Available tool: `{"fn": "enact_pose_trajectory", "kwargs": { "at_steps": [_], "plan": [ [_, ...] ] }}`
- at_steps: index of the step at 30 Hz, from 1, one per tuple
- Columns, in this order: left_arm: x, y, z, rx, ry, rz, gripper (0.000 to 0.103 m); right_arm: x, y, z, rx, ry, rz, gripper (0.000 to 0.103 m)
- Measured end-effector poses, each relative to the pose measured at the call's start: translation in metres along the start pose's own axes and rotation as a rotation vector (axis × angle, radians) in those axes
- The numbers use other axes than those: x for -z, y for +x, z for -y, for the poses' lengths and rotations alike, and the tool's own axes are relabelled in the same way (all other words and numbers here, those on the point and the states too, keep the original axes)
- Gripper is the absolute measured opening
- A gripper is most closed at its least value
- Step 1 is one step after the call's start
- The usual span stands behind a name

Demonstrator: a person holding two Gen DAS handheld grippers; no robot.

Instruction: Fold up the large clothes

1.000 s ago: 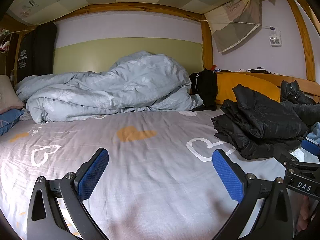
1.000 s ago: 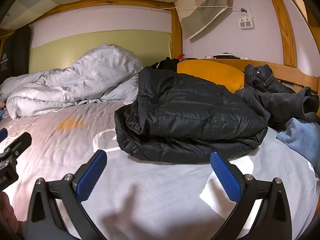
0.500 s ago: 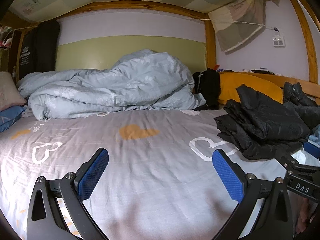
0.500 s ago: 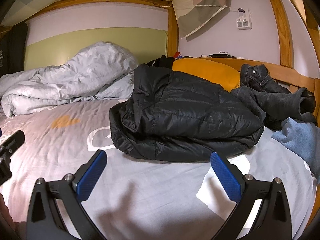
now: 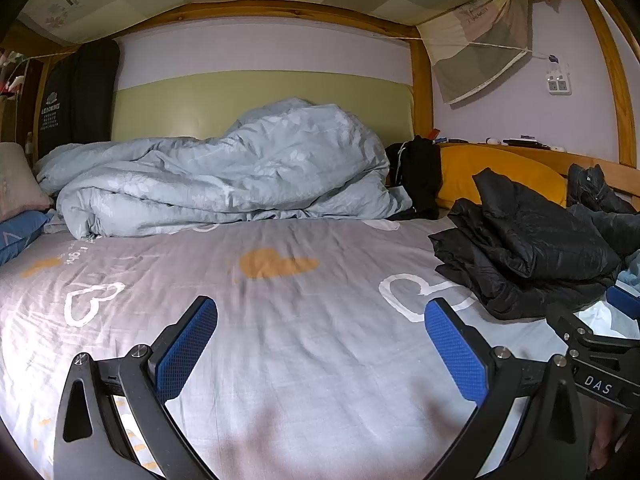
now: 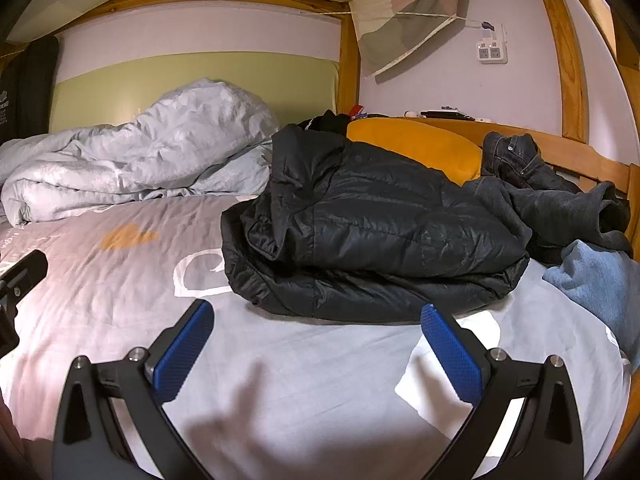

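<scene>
Black jacket (image 6: 372, 232) (folded) beside jeans (image 6: 532, 184), right-wrist view only.

A grey heart-print bed (image 6: 120, 280) carries a black jacket (image 6: 372, 236), rumpled duvet (image 5: 224, 176) and jeans (image 6: 560, 204).

left gripper (image 5: 320, 322) fingers (image 5: 188, 346) spread wide above the grey bedsheet (image 5: 280, 320), black jacket (image 5: 528, 240) off to the right
</scene>
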State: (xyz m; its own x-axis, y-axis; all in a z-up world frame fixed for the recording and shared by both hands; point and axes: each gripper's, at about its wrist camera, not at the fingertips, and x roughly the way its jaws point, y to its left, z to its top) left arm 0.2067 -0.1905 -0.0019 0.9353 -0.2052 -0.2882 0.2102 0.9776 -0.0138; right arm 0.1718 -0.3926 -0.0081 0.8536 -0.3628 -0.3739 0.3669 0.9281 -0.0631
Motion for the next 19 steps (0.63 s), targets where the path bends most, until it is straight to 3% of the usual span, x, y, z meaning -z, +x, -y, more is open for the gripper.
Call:
{"fn": "enact_pose_trajectory", "kwargs": {
  "at_steps": [19],
  "plan": [
    [-0.0008,0.0038,0.0036,-0.001,0.025,-0.017,0.103,0.0008,-0.0006,-0.0032,-0.003,-0.015,0.002,0.103]
  ]
}}
